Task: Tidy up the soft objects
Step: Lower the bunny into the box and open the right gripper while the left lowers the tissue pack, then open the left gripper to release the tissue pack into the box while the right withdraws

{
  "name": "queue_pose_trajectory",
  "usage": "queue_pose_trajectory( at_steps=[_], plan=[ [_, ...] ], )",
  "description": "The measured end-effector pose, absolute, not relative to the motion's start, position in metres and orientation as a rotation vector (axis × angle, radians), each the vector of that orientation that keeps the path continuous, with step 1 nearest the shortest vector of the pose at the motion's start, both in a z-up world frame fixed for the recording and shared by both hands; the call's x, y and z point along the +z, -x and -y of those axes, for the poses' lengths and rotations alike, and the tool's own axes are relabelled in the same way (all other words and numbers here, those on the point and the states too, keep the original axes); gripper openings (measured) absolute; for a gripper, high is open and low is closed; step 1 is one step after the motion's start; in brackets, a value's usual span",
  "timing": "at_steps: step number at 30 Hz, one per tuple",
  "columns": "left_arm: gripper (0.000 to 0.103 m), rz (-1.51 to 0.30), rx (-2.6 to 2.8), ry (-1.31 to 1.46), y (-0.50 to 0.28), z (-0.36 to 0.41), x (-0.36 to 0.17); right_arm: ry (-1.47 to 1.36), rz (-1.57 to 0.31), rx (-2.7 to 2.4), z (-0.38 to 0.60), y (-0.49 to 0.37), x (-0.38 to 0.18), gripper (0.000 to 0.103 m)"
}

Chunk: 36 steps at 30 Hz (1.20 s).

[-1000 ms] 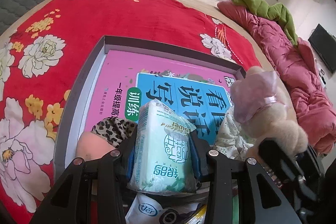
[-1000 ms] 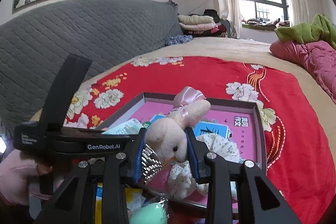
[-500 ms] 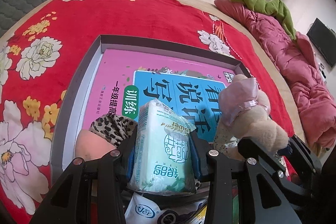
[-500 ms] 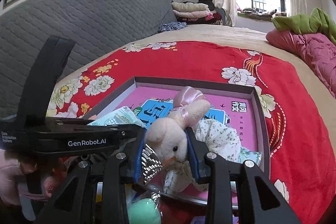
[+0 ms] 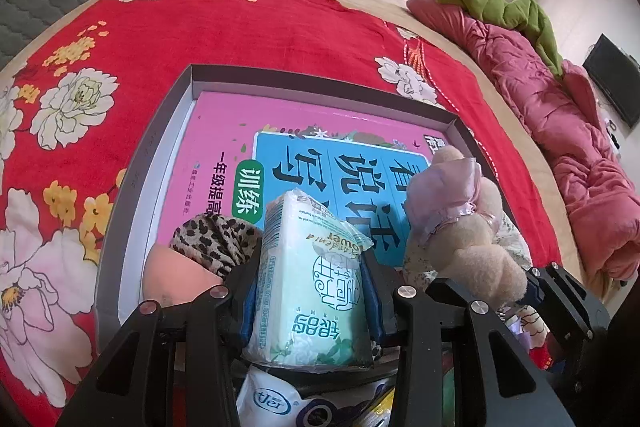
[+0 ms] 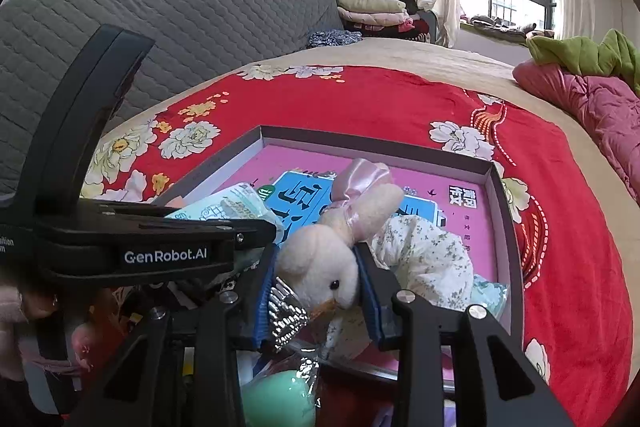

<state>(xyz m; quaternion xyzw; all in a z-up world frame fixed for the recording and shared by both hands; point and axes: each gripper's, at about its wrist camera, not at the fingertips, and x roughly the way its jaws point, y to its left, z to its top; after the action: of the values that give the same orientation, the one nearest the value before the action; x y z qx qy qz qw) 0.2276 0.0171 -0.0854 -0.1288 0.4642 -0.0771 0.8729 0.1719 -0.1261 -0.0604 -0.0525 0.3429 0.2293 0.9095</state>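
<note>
1. Left wrist view: the left gripper (image 5: 310, 291) is clamping a pale green tissue pack (image 5: 310, 279) upright above the near edge of the grey tray (image 5: 160, 147), which is lying on the red floral blanket (image 5: 240, 27); a leopard-print cloth (image 5: 214, 241) is sitting just left of it

2. Right wrist view: the right gripper (image 6: 316, 291) is squeezing the head of a plush rabbit (image 6: 320, 267), which is hanging over the tray's (image 6: 494, 171) near right part, against a floral cloth (image 6: 424, 251)
</note>
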Motion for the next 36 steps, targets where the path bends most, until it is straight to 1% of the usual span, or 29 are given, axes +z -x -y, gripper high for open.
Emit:
queue_pose_trajectory(
  at_steps=[6, 8, 10, 12, 29, 31, 36],
  plan=[
    [0.042, -0.968, -0.161, 0.264, -0.225, -0.016, -0.086, 0.102, -0.717, 0.462, 0.129, -0.173, -0.060, 0.039],
    [0.042, -0.968, -0.160, 0.267, -0.225, -0.017, -0.085, 0.100, -0.715, 0.460, 0.130, -0.172, -0.059, 0.044],
    [0.042, -0.965, -0.158, 0.268, -0.225, -0.017, -0.085, 0.101, -0.706, 0.449, 0.132, -0.171, -0.057, 0.056],
    [0.042, -0.965, -0.155, 0.267, -0.225, -0.017, -0.085, 0.092, -0.702, 0.447, 0.134, -0.170, -0.055, 0.058],
    [0.046, -0.966, -0.123, 0.255, -0.230, -0.019, -0.083, 0.034, -0.635, 0.387, 0.163, -0.161, -0.032, 0.059],
    [0.046, -0.971, -0.119, 0.254, -0.231, -0.020, -0.082, 0.033, -0.629, 0.373, 0.166, -0.160, -0.028, 0.063],
    [0.047, -0.981, -0.119, 0.251, -0.231, -0.022, -0.082, 0.018, -0.611, 0.346, 0.173, -0.157, -0.020, 0.067]
  ],
)
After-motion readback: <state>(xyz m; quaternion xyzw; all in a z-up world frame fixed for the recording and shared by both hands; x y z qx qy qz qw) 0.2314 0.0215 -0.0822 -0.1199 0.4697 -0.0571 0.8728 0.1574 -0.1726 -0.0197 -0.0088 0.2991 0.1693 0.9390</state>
